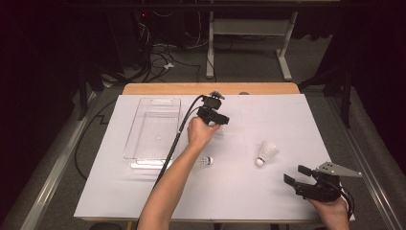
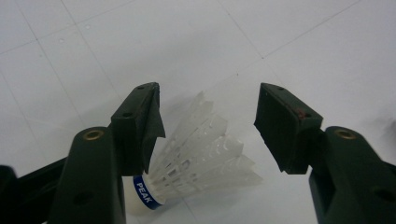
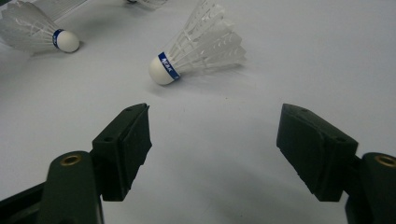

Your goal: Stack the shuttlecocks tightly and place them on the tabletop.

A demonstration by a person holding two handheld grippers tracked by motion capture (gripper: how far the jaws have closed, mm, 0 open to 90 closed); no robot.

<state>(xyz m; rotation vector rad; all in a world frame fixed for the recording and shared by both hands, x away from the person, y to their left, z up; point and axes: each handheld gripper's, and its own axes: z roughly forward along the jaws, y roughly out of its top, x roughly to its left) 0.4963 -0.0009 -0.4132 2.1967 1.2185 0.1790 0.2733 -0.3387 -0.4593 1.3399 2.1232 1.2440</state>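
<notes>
Left tool [image 2: 208, 126]: jaws wide, shuttlecock [image 2: 196, 154] loose between.
Right tool [image 3: 212, 154]: open, empty.
Risk: off-centre closing could crush feathers.

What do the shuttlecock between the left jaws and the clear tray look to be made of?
Shuttlecock: the skirt looks like white moulded plastic, translucent with a regular lattice of holes rather than feathers. The rounded base is matte white, possibly foam or cork, with a blue printed band.
Clear tray: likely rigid plastic such as acrylic. It is see-through, with glossy highlights along the rim.
</notes>
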